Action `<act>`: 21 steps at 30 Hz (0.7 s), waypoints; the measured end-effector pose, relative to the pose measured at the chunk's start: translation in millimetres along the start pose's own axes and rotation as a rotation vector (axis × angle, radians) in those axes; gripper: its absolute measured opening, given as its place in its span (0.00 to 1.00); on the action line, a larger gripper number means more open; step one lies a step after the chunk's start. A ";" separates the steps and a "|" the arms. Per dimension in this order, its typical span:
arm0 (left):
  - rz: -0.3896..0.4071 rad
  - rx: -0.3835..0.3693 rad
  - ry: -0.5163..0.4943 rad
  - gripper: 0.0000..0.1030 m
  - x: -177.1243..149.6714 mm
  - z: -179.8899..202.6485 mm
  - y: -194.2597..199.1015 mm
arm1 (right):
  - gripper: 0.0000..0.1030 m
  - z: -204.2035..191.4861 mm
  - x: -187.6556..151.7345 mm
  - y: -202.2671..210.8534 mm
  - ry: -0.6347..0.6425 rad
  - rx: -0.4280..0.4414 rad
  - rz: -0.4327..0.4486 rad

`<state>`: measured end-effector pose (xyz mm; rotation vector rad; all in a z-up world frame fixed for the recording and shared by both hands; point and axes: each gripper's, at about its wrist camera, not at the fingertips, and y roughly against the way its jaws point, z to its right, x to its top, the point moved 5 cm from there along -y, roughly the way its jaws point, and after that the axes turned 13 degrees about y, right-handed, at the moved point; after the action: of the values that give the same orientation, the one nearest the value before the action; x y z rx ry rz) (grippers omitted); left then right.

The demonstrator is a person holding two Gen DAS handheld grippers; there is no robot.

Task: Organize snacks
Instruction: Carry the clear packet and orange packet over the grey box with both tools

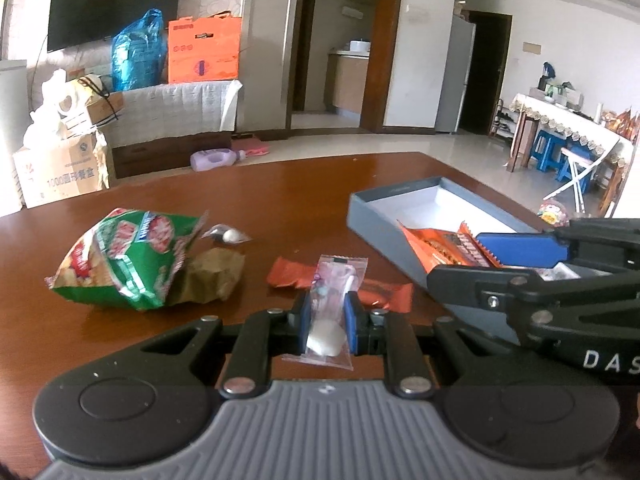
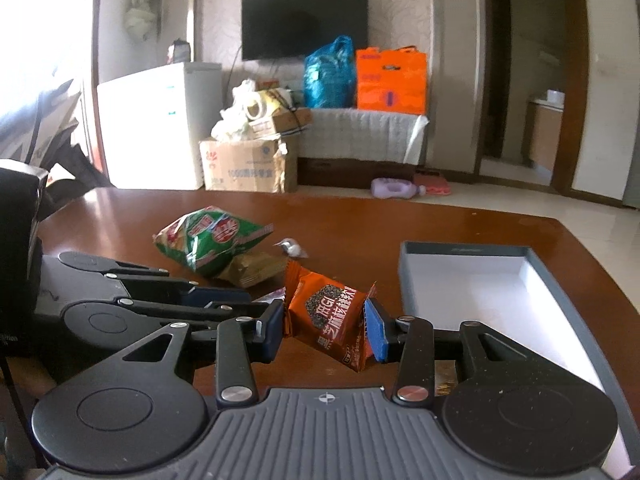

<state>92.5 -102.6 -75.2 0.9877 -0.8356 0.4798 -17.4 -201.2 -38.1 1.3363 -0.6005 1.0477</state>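
My left gripper (image 1: 329,306) is shut on a clear packet (image 1: 334,280) with a white sweet inside, held a little above the brown table (image 1: 280,208). My right gripper (image 2: 326,330) is shut on an orange sesame snack packet (image 2: 332,318), lifted beside the open grey box (image 2: 460,249). From the left wrist view, the right gripper (image 1: 460,258) holds that orange packet (image 1: 444,246) over the near end of the grey box (image 1: 372,210). The left gripper (image 2: 244,300) shows at the left of the right wrist view. The box's white floor looks bare.
On the table lie a green chip bag (image 1: 128,256), a brown packet (image 1: 216,276), a small clear sweet (image 1: 228,235) and two orange packets (image 1: 288,274) (image 1: 384,294). A black object (image 2: 16,240) stands at the table's left. Boxes and bags sit behind.
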 end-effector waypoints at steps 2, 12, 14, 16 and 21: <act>0.005 -0.006 -0.003 0.14 2.4 9.4 -1.1 | 0.42 9.7 -1.7 6.5 -0.015 -0.021 0.006; 0.003 -0.065 -0.032 0.14 3.7 55.1 -9.3 | 0.42 53.5 -19.3 21.1 -0.116 -0.114 -0.007; 0.001 -0.076 -0.034 0.14 4.0 62.3 -12.8 | 0.42 58.6 -22.7 22.0 -0.125 -0.135 -0.012; 0.000 -0.087 -0.039 0.14 3.8 71.8 -16.6 | 0.42 63.4 -27.4 22.6 -0.135 -0.151 -0.021; -0.012 -0.122 -0.039 0.14 1.1 93.3 -29.7 | 0.42 78.8 -38.1 25.2 -0.167 -0.207 -0.041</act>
<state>77.1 -198.5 -63.3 0.8916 -0.8827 0.3960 -40.1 -289.2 -43.7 1.2551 -0.7810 0.8218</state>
